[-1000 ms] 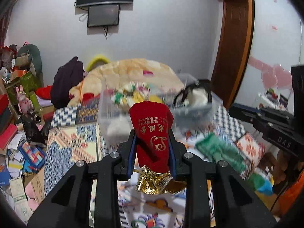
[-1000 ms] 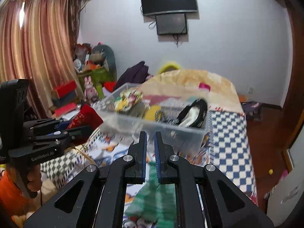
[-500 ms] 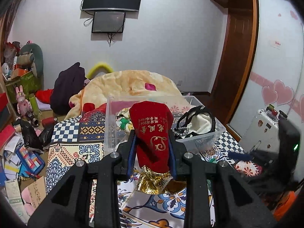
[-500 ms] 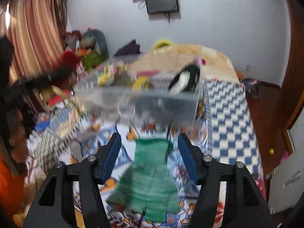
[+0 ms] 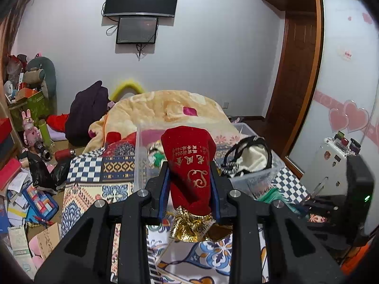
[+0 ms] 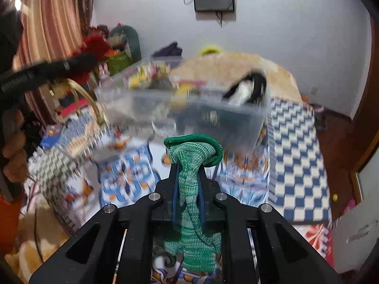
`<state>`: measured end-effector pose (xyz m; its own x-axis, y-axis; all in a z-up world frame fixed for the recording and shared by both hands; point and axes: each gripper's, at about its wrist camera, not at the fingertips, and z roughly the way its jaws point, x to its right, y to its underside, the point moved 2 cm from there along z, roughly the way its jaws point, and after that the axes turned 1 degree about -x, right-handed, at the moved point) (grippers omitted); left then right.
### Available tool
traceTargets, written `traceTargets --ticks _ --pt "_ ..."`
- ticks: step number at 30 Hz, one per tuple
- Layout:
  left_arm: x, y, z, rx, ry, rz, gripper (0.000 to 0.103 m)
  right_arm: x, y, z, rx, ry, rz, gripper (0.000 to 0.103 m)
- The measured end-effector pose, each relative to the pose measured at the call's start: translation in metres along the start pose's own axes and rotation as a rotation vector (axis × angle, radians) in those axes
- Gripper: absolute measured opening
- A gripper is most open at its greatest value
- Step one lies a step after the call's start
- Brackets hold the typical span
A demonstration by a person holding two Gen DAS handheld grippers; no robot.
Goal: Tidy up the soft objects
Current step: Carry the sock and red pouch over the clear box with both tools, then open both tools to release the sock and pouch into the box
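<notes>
My left gripper [image 5: 189,168] is shut on a red velvet pouch [image 5: 189,151] with gold lettering and a gold foil trim hanging below. It hovers just before a clear plastic bin [image 5: 255,177] on the bed that holds several soft items, among them a black and white one [image 5: 248,156]. In the right wrist view my right gripper [image 6: 188,168] has its jaws closing, and the pads press on a green knit glove [image 6: 191,151] that droops beneath them. The bin [image 6: 213,118] stands blurred just beyond. The left gripper [image 6: 78,64] appears blurred at upper left, held by a hand [image 6: 11,146].
The bed carries a patterned cover [image 5: 94,184], a blue checked cloth [image 6: 296,146] and a beige blanket [image 5: 165,108]. Books, boxes and toys litter the floor at left [image 5: 23,189]. A wardrobe door [image 5: 343,94] stands at right, screens hang on the wall [image 5: 139,0].
The right gripper opened over the green glove lying on the bed, came down and shut on it. The left gripper kept its hold on the red pouch and rose slightly.
</notes>
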<state>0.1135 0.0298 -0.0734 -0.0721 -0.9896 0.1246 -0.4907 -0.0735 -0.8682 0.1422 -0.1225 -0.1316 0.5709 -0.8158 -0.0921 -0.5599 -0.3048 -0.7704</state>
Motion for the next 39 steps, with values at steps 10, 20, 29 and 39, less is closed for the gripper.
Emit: traceTargets --ticks 10,20,29,39 --pt "0.008 -0.038 0.021 0.041 -0.015 0.022 0.03 0.007 -0.073 -0.02 0.192 0.03 0.013 0.012" --pt "0.001 -0.035 0.078 -0.079 -0.002 -0.017 0.03 0.014 -0.099 0.021 0.155 0.065 0.042 0.013" --pt "-0.004 -0.018 0.118 -0.185 -0.008 -0.027 0.046 0.012 -0.088 0.052 0.061 0.104 0.015 0.033" --pt "-0.007 -0.018 0.089 -0.135 -0.011 -0.018 0.063 0.01 -0.088 0.026 0.083 0.115 -0.03 0.052"
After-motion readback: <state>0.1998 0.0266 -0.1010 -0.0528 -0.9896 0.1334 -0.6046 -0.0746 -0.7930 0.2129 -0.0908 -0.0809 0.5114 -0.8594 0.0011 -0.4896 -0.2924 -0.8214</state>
